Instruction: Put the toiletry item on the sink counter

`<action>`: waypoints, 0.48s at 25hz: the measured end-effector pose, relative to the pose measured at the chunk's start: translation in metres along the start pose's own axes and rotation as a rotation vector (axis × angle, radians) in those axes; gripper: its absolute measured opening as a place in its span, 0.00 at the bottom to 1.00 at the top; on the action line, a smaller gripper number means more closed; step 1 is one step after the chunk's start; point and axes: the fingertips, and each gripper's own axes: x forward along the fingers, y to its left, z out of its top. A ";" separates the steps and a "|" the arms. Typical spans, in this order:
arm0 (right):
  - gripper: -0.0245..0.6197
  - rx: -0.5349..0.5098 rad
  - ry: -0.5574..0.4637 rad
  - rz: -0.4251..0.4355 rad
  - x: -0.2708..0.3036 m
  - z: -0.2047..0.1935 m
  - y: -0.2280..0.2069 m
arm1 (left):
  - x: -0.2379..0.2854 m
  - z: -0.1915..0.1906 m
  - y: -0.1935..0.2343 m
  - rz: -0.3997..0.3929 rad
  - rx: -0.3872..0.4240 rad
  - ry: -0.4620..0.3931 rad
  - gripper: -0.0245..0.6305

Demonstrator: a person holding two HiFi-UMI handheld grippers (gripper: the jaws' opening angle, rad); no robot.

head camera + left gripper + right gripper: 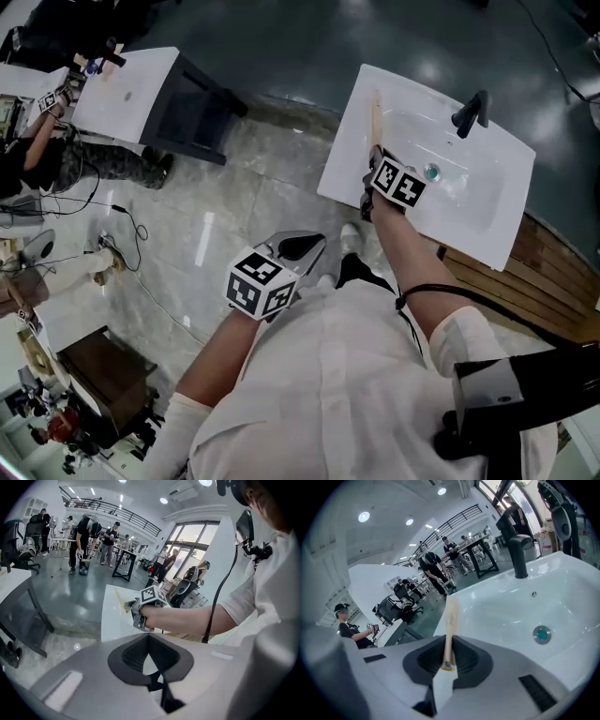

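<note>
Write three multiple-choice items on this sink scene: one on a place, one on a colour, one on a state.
1. Where is the right hand-held gripper?
A. at the sink rim
B. over the floor
C. on a shelf

2. The faucet is:
A. white
B. black
C. gold

3. The right hand-held gripper is:
A. open and empty
B. shut on the stick
C. shut on a cup

Answers:
1 A: the head view shows it at the rim beside the basin.
2 B: it stands dark against the white sink.
3 B: its jaws press on the pale stick in the right gripper view.
</note>
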 end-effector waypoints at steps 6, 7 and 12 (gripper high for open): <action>0.08 0.109 0.004 -0.013 0.026 -0.001 0.002 | 0.001 0.005 0.011 0.021 -0.038 0.004 0.05; 0.08 0.120 0.007 -0.010 0.030 -0.001 0.004 | 0.002 0.006 0.013 0.024 -0.042 0.005 0.05; 0.08 0.153 0.020 -0.004 0.040 -0.007 0.008 | 0.005 0.005 0.019 0.031 -0.066 0.003 0.05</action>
